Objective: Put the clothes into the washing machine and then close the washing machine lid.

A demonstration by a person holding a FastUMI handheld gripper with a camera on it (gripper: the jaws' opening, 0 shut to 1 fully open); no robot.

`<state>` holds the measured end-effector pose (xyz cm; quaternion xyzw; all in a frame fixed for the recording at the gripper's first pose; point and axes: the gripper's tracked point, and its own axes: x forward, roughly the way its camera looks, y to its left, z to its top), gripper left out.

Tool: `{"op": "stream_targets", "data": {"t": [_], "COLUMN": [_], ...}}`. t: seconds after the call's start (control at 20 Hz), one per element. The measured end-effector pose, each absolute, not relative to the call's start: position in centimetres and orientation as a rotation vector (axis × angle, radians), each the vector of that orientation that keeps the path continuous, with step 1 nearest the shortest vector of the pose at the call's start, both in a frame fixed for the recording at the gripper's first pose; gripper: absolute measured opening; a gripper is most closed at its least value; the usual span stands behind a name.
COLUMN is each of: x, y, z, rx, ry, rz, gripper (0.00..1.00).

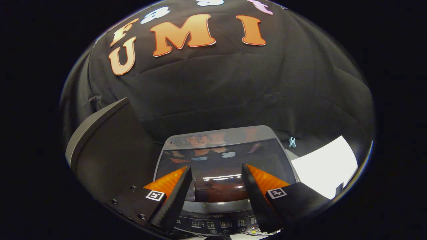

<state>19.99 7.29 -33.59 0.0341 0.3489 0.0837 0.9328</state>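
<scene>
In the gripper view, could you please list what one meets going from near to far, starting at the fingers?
Open gripper holding nothing → washing machine control panel → closed dark glass lid → grey rear edge of the washing machine → black cloth wall.

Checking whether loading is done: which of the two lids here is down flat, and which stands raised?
The dark glossy glass lid just beyond the open tongs lies flat and closed; the grey matte lid beside it stands raised.

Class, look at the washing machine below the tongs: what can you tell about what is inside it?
Nothing inside shows. The washing machine has its dark glossy lid down, mirroring lights and the booth wall. The open tongs hover above it, holding nothing. Whether clothes lie within cannot be told.
</scene>
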Motion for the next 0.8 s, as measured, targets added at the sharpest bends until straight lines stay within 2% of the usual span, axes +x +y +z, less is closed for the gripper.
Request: {"op": "stream_targets", "data": {"t": [0.4, 0.8], "x": [20.8, 17.8], "y": [7.1, 6.5], "z": [-27.1, -13.9], "rx": [0.066, 0.105], "ry": [0.565, 0.357], "rz": [0.195, 0.123], "gripper": [0.96, 0.96]}}
